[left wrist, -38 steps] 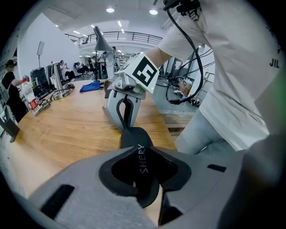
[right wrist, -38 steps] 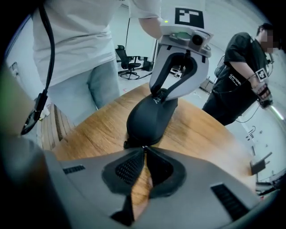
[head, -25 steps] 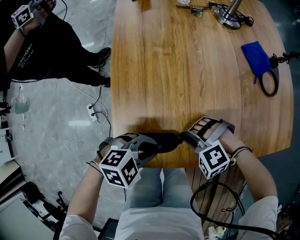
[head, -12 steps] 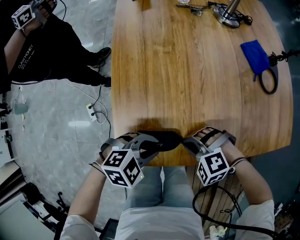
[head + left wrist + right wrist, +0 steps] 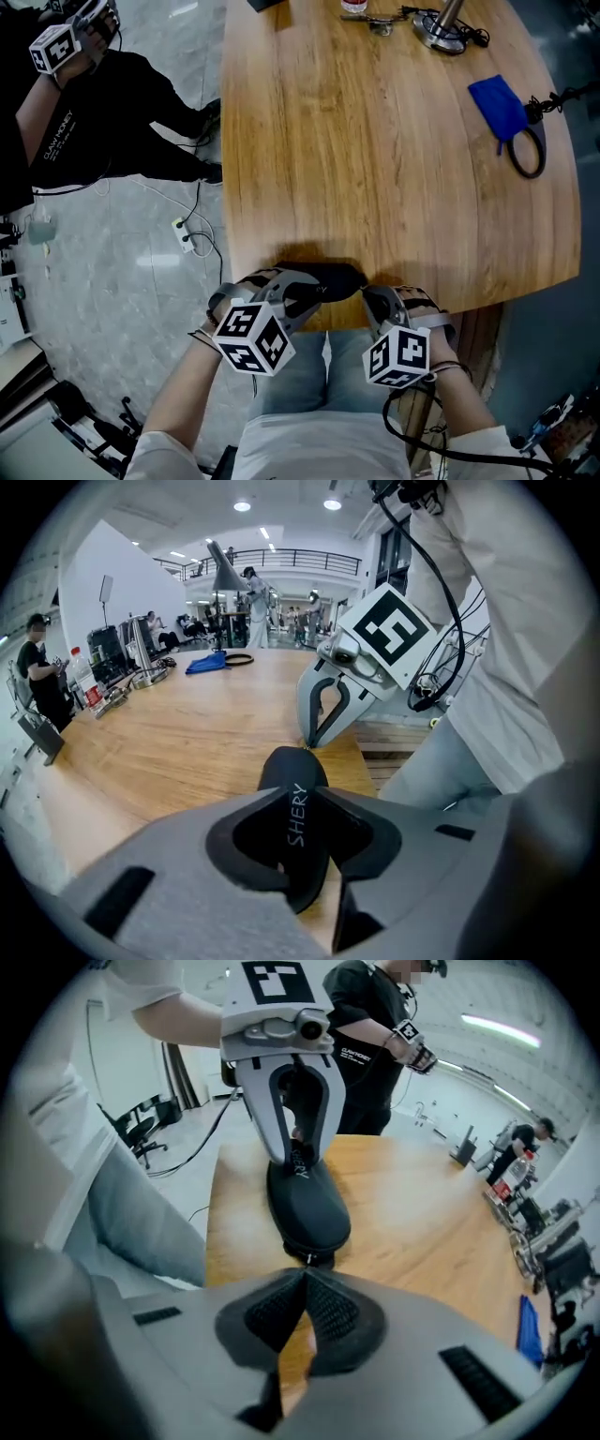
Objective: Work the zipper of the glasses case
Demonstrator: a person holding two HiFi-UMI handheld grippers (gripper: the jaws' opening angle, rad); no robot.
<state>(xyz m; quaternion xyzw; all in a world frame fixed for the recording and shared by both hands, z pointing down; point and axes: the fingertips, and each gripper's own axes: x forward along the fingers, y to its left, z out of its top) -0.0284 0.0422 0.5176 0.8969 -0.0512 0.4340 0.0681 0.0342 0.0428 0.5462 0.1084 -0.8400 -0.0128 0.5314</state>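
Clamping the left end of the black glasses case (image 5: pixel 330 278), the left gripper (image 5: pixel 302 292) has a pad pressed on each side of it, and the case's lettered top shows between the jaws in the left gripper view. The case lies lengthwise along the near edge of the wooden table (image 5: pixel 375 169), just inside the rim and close to its near left corner, above the person's lap (image 5: pixel 319 375). The right gripper (image 5: pixel 373 298) meets the case's other end with its jaws pressed together. Their tips sit right at the small zipper pull (image 5: pixel 307 1259), but whether they pinch it cannot be told. Beyond the case a broad stretch of wood runs to the far edge, where a metal stand (image 5: pixel 441 28) sits. A blue pouch (image 5: pixel 499 108) lies well apart at the far right, near the curved rim.
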